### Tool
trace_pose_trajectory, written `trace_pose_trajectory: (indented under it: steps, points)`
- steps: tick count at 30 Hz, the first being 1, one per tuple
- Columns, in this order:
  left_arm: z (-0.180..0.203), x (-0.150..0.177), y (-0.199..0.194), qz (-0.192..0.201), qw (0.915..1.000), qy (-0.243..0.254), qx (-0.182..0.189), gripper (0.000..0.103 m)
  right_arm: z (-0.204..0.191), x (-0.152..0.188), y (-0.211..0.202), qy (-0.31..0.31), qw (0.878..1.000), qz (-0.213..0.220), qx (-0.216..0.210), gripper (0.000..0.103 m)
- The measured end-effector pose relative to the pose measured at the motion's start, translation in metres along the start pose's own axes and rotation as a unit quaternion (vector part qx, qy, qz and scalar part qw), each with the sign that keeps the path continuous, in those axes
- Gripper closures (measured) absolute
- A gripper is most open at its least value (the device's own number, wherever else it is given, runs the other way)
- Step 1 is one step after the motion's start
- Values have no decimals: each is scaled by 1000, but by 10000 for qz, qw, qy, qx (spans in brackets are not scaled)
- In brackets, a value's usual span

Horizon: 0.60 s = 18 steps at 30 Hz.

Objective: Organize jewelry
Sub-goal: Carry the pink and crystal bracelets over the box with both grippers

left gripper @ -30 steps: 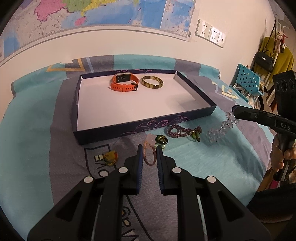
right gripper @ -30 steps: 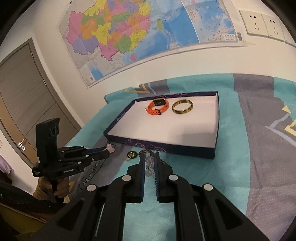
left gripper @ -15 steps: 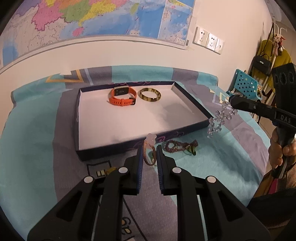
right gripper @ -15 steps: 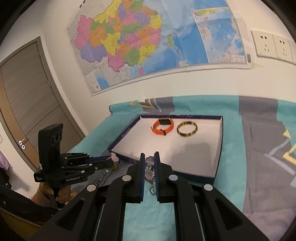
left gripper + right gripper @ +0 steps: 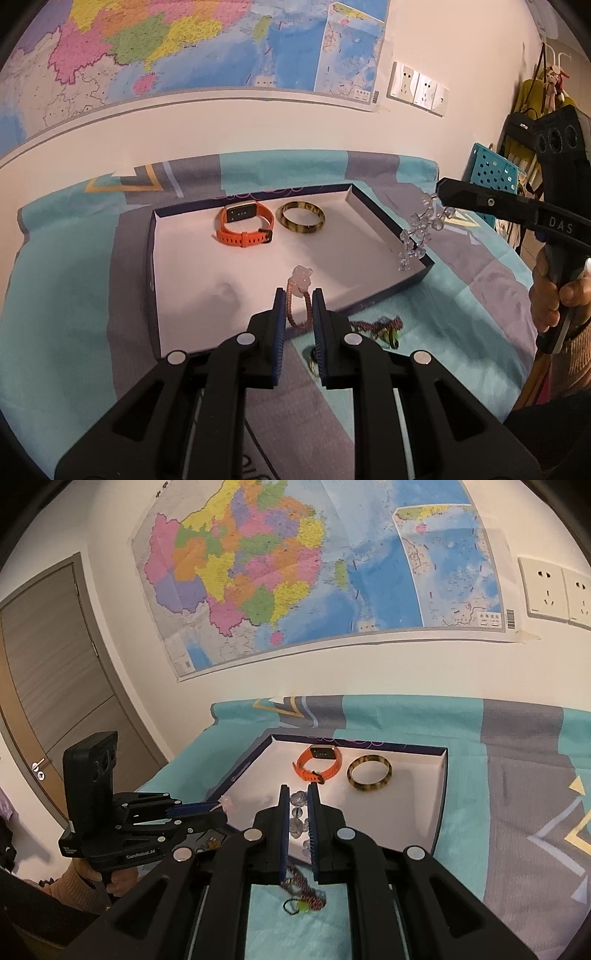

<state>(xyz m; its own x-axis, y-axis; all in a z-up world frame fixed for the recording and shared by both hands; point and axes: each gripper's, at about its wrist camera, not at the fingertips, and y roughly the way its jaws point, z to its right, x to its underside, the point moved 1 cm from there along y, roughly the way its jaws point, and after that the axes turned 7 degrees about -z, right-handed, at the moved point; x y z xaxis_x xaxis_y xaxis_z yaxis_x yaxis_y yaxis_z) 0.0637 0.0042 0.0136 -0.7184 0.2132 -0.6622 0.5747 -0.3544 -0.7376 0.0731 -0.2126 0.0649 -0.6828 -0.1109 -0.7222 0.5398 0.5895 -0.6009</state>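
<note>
My left gripper [image 5: 298, 295] is shut on a pink braided bracelet [image 5: 297, 300] with a pale charm, held above the near edge of the dark blue tray [image 5: 388, 291]. My right gripper [image 5: 296, 792] is shut on a clear crystal bead bracelet [image 5: 297, 814], held over the tray's near right corner; it hangs from the fingers in the left wrist view [image 5: 419, 232]. Inside the white tray floor lie an orange watch [image 5: 244, 228] and a tortoiseshell bangle [image 5: 301, 222]. A maroon braided bracelet [image 5: 375, 326] with green charm lies on the cloth before the tray.
The table is covered by a teal and grey cloth [image 5: 74, 280]. A small gold-green trinket [image 5: 312, 360] lies on the cloth under my left fingers. A wall with a map stands behind the table. A blue perforated basket [image 5: 493, 177] is at the far right.
Both grippers lifted their bracelets off the cloth and moved forward toward the tray. The pink bracelet now hangs over the tray's near edge, the crystal beads over its right corner.
</note>
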Motion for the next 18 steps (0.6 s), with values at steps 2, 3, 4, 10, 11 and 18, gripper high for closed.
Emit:
trace_pose_trajectory:
  steps: [2,3,4,10,11,18]
  points:
    - [-2,-5,3,-3,10000,-8,-22,88,2,-4,5,22,10000,0,3,95]
    - [-3,-7,5,-10,10000,-18,-26,88,4,-6,7,40,10000,0,5,95]
    - [-4,-9,7,-15,10000,-22,-36,88,6,-8,10,48,10000,-3,1,95]
    - [-11,-20,20,-97,9999,-84,-50,88,13,-22,27,60,10000,-54,30,95]
    - [-11,-21,22,-110,9999,-84,-55,88,13,-23,30,58,10000,-66,40,95]
    - [-17,-30,37,-212,9997,-119,-58,88,20,-34,52,81,9998,-174,25,95]
